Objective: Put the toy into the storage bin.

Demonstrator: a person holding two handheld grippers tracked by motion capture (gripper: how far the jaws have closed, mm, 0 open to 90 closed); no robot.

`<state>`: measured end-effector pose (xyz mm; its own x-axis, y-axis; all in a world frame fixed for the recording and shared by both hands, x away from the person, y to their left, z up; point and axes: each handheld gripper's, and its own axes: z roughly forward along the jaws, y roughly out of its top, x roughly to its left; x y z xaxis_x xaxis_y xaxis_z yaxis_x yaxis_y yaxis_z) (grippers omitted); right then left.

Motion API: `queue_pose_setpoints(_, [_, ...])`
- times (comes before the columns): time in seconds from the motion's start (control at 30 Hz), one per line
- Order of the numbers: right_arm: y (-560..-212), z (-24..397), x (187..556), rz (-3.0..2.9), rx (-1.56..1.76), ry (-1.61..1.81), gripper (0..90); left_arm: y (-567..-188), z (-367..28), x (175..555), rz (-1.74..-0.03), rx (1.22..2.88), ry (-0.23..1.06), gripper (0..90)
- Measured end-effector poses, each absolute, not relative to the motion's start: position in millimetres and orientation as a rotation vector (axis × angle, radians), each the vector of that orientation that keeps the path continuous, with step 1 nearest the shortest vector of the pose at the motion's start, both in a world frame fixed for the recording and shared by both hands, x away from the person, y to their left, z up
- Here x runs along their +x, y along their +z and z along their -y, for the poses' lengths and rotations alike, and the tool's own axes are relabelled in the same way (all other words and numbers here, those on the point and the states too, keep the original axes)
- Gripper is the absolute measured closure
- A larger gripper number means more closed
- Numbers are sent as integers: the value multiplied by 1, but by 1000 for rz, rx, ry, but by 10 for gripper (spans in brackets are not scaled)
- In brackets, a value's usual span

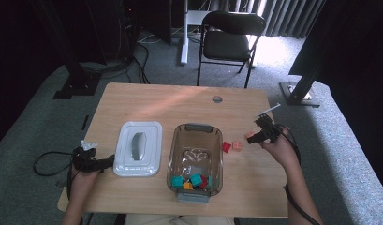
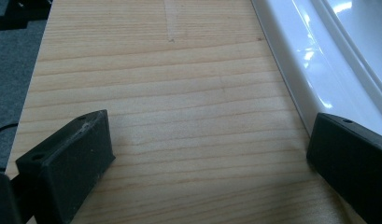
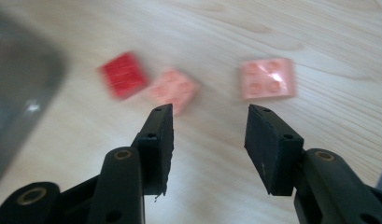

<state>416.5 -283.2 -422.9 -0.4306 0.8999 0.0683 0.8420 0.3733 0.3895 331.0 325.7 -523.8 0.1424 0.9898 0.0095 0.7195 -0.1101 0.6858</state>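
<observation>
Blurring red brick (image 3: 123,74), pink bricks ahead of right gripper (image 3: 208,122)

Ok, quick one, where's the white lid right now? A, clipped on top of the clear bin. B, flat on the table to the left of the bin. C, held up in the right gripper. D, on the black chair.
B: the white lid lies flat on the table, left of the clear bin, whose top is open with blocks inside.

Red brick (image 3: 123,74) & nearer pink brick (image 3: 175,89) motion-blurred; clear bin (image 3: 20,88) cut off at left edge.
</observation>
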Motion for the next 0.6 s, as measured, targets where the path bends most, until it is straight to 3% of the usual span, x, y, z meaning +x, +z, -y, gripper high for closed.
queue_pose_setpoints(0.4, [-462,301,454,-2317,1882,531,400,-524,-326,331,-1631,1892,657,8])
queue_pose_setpoints(0.6, [-472,300,465,-2300,1941,515,392,-524,-326,331,-1632,1890,658,8])
